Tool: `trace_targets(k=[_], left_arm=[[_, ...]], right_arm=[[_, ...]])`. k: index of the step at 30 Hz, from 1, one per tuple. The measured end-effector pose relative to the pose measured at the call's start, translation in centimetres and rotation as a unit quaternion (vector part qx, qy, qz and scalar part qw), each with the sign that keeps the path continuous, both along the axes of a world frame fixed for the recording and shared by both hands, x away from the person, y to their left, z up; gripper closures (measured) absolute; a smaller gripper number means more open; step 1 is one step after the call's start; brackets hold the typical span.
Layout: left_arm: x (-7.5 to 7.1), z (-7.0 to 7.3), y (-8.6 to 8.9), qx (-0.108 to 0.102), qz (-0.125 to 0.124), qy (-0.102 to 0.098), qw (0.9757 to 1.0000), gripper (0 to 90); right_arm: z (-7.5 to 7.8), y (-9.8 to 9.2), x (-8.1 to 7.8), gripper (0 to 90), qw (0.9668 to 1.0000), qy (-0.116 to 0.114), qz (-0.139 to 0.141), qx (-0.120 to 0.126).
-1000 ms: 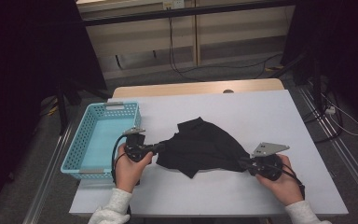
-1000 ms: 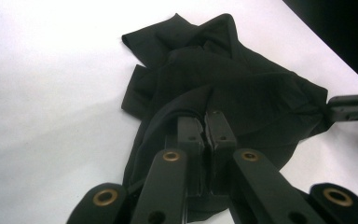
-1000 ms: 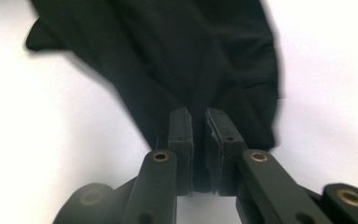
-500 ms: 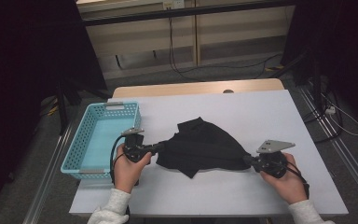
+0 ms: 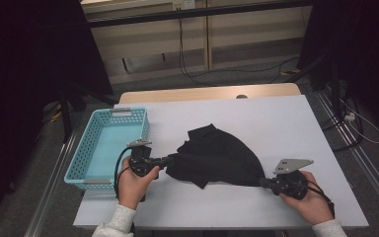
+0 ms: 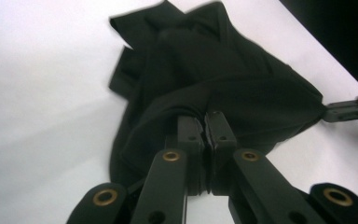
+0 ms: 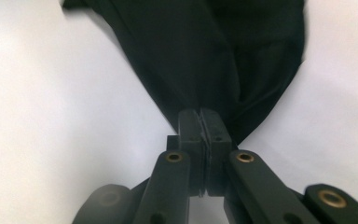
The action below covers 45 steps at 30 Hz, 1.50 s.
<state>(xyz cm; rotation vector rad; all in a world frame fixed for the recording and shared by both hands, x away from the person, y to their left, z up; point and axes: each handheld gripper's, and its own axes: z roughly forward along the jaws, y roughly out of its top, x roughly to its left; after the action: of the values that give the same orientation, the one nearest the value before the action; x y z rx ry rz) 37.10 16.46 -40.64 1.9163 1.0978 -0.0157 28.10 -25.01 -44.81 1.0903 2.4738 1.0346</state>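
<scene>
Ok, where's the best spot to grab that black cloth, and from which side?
Take the black cloth at its two outer corners, coming in low from left and right. It lies bunched and flat, tapering to points there; the left gripper and right gripper already pinch them.

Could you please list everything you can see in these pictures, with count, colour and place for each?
black cloth: one, black, crumpled at the middle of the table, stretched between the two grippers
basket: one, turquoise plastic mesh, at the table's left edge, nothing visible inside
table: one, white top, with a tan wooden strip along its far edge
cables: several, dark, on the floor beyond the table
left gripper: one, black, shut on the cloth's left end, beside the basket
right gripper: one, black with a grey plate on top, shut on the cloth's right corner
hands: two, in light sleeves, at the near edge, each holding a gripper
</scene>
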Motion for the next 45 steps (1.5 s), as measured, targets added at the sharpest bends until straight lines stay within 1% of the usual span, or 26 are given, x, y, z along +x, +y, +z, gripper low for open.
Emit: trace_targets(k=[2,4,5,6,7,9,11,12,13,15,16,18,20,22,26,29,33,37,40,43,45], left_arm=[[-0.1,-0.1,-0.1,-0.001,0.001,0.002,1.0,86.9],[-0.1,0.0,-0.1,-0.001,0.001,0.001,1.0,86.9],[-0.1,0.0,0.0,-0.001,0.001,0.0,1.0,86.8],[-0.1,0.0,0.0,-0.001,-0.001,-0.001,1.0,86.9],[-0.1,0.1,0.0,-0.002,0.001,-0.001,1.0,86.9],[-0.1,0.1,0.0,-0.002,0.001,-0.001,1.0,86.9],[-0.1,0.0,0.1,-0.002,0.002,-0.002,1.0,86.8],[-0.1,0.0,0.0,-0.003,0.001,-0.002,1.0,86.8],[-0.1,0.0,0.1,-0.002,0.001,-0.002,1.0,86.8],[0.0,0.0,0.0,-0.003,0.002,-0.001,1.0,86.8],[0.0,0.0,0.0,-0.003,0.002,-0.002,1.0,86.8],[0.0,0.0,0.1,-0.003,0.001,-0.001,1.0,86.8],[0.0,0.0,0.1,-0.003,0.003,-0.001,1.0,86.9],[0.0,0.0,0.1,-0.004,0.004,-0.002,1.0,86.9],[0.0,0.0,0.1,-0.002,0.004,-0.004,1.0,86.9],[0.1,0.0,0.0,-0.003,0.002,-0.003,1.0,86.8],[0.2,0.1,0.0,-0.003,0.002,-0.004,1.0,86.9],[0.2,0.2,0.0,-0.004,0.003,-0.004,1.0,86.8],[0.2,0.2,0.1,-0.003,0.005,-0.004,1.0,86.9],[0.1,0.3,0.1,-0.002,0.003,-0.005,1.0,86.8],[0.1,0.3,0.1,-0.003,0.003,-0.006,1.0,86.8]], right_arm=[[-0.1,0.1,0.1,88.2,1.0,-0.001,0.0,0.001],[-0.1,-0.1,0.1,83.5,1.0,-0.006,0.002,0.002],[0.0,-0.2,0.1,80.4,0.9999,-0.013,0.003,0.005],[0.0,-0.3,0.1,80.0,0.9998,-0.016,0.001,0.009],[0.2,-0.4,0.0,77.6,0.9997,-0.023,0.002,0.013],[0.6,-0.5,0.0,72.7,0.9988,-0.043,-0.006,0.024],[1.0,-0.5,0.0,66.8,0.9972,-0.062,-0.009,0.041],[1.1,-0.5,0.0,63.7,0.9966,-0.067,-0.007,0.046],[1.1,-0.3,0.0,61.4,0.9963,-0.072,0.0,0.047],[0.8,0.1,0.1,58.7,0.9967,-0.07,0.009,0.04],[0.5,0.4,0.2,57.8,0.9972,-0.066,0.015,0.033],[-0.2,0.8,0.5,55.8,0.9982,-0.053,0.026,0.013],[-0.7,1.1,0.7,52.6,0.9985,-0.048,0.024,-0.009],[-0.9,1.2,1.0,52.1,0.9986,-0.047,0.023,-0.01],[-1.1,1.1,1.3,50.1,0.9986,-0.047,0.024,-0.002],[-1.1,1.1,1.3,50.7,0.9987,-0.045,0.025,-0.004],[-0.9,1.3,1.4,56.5,0.9988,-0.041,0.027,-0.009],[-0.9,1.4,1.6,66.0,0.9984,-0.045,0.032,-0.011],[-0.9,1.5,1.7,71.0,0.9981,-0.046,0.036,-0.017],[-0.8,1.7,1.8,82.5,0.9983,-0.047,0.03,-0.021],[-0.8,1.8,2.0,85.8,0.9983,-0.045,0.025,-0.025]])
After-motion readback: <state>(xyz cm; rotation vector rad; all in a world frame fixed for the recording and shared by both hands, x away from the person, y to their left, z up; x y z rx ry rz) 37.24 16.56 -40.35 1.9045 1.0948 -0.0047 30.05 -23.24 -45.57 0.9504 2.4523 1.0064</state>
